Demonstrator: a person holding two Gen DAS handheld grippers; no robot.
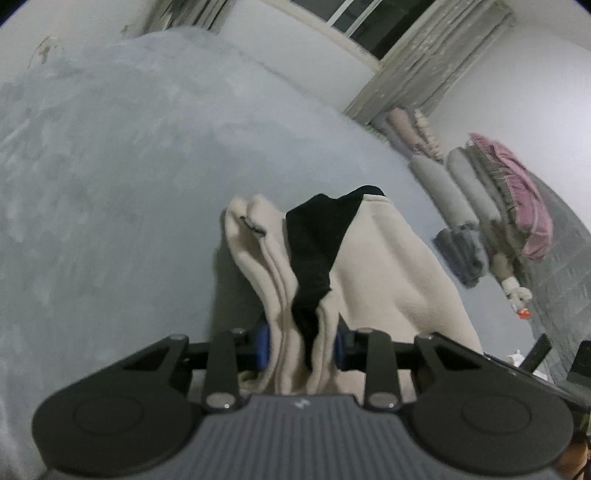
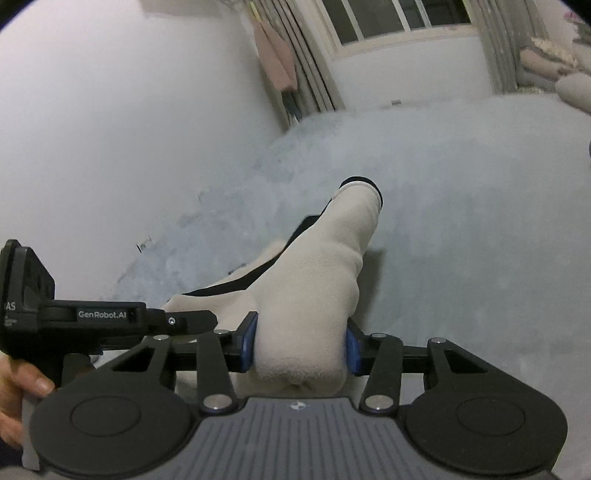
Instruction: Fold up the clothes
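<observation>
A cream fleece garment [image 1: 388, 266] with a black lining [image 1: 314, 236] hangs bunched above the pale grey bed cover [image 1: 110, 166]. My left gripper [image 1: 303, 343] is shut on a gathered fold of it, cream and black layers squeezed between the blue pads [image 1: 263, 343]. In the right wrist view the same cream garment [image 2: 317, 273] stretches forward, its sleeve cuff [image 2: 364, 188] with black trim pointing away. My right gripper [image 2: 301, 345] is shut on a thick roll of the fleece. The other gripper's body [image 2: 74, 317] shows at the left, held by a hand [image 2: 22, 384].
Rolled grey bolsters [image 1: 439, 184], a pink quilt [image 1: 524, 199] and a folded grey cloth [image 1: 461, 254] lie along the bed's right side. A window [image 2: 391, 18] with curtains [image 2: 306, 55] stands behind the bed. Grey tiled floor [image 1: 565, 266] lies at right.
</observation>
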